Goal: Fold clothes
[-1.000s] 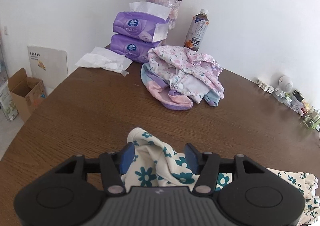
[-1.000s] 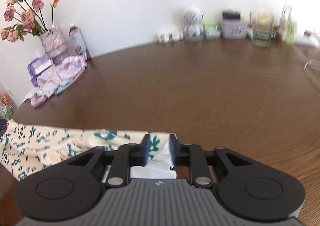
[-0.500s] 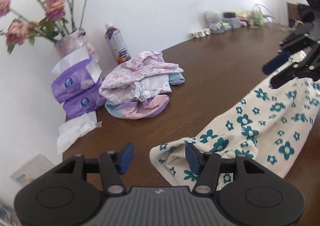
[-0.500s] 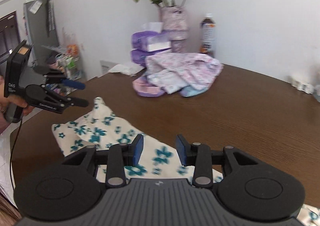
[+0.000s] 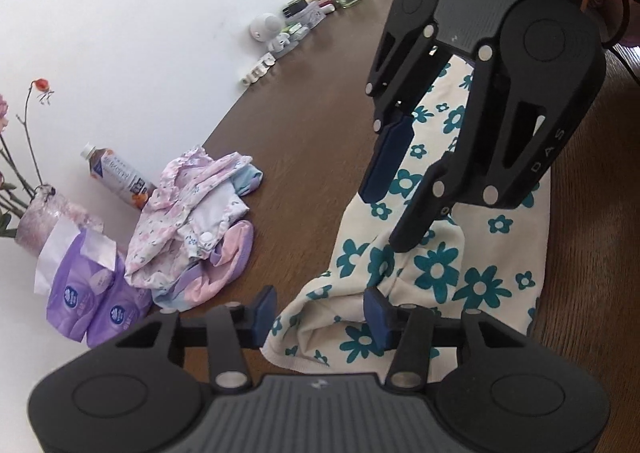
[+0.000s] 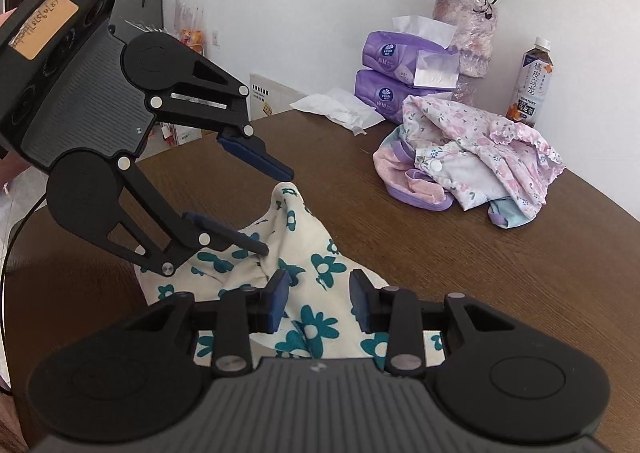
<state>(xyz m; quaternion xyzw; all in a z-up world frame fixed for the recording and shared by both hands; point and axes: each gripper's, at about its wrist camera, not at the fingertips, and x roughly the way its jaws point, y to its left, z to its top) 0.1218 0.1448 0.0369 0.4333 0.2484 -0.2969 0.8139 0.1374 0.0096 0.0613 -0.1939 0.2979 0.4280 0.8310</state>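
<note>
The cream garment with teal flowers (image 5: 436,269) lies bunched on the brown wooden table (image 5: 304,125), between the 2 grippers that face each other over it. The left gripper (image 5: 320,311) has its jaws spread wide with cloth lying between them, nothing clamped. The right gripper (image 6: 318,307) is likewise parted above the fabric. Near the wall sit a pile of pink floral clothes (image 6: 476,157), 2 purple tissue packs (image 6: 396,73), a vase (image 6: 468,33) and a bottle (image 6: 534,81).
</note>
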